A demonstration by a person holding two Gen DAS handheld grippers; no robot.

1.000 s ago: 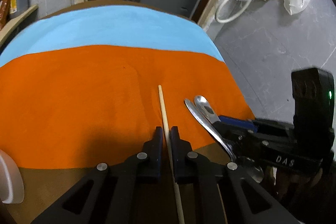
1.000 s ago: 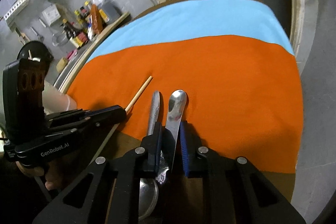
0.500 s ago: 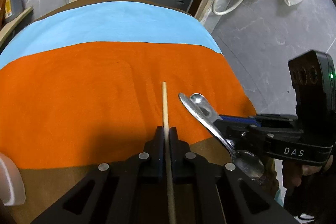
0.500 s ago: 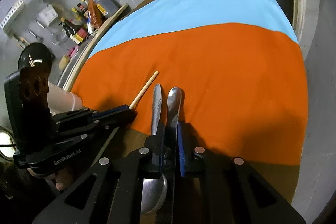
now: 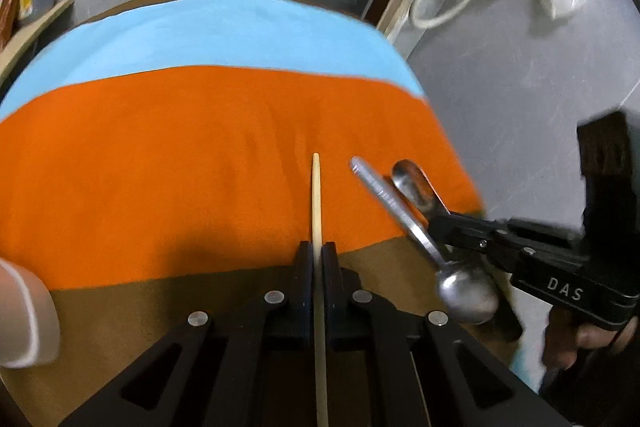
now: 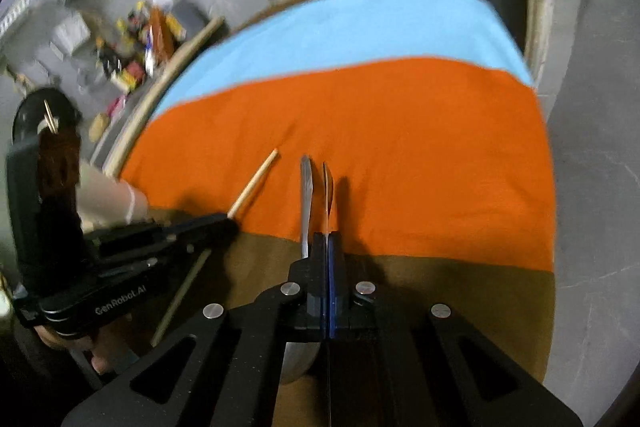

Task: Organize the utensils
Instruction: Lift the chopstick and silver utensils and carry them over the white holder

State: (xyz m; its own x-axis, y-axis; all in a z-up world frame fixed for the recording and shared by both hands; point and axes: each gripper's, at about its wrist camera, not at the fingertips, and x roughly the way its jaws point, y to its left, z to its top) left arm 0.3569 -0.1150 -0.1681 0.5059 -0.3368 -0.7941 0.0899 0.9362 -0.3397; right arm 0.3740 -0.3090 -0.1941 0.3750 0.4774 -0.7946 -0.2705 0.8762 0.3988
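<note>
My left gripper (image 5: 317,247) is shut on a thin wooden chopstick (image 5: 316,195) that points forward over the orange cloth (image 5: 160,167). My right gripper (image 6: 327,239) is shut on two metal spoons (image 6: 306,195) held together by their handles, with the bowls hanging back under the fingers. In the left wrist view the right gripper (image 5: 440,223) and its spoons (image 5: 400,203) sit to the right, one bowl (image 5: 468,293) hanging down. In the right wrist view the left gripper (image 6: 230,221) and chopstick (image 6: 256,183) sit to the left.
The table has a light blue cloth strip (image 5: 220,39) at the far side and a bare brown strip (image 5: 160,299) at the near edge. A white container (image 5: 24,315) stands at the near left. Bottles and clutter (image 6: 140,39) lie on the floor beyond.
Both grippers closed fully on their utensils and lifted them off the cloth. The spoons turned onto their edges in the right gripper. The views are blurred with movement.
</note>
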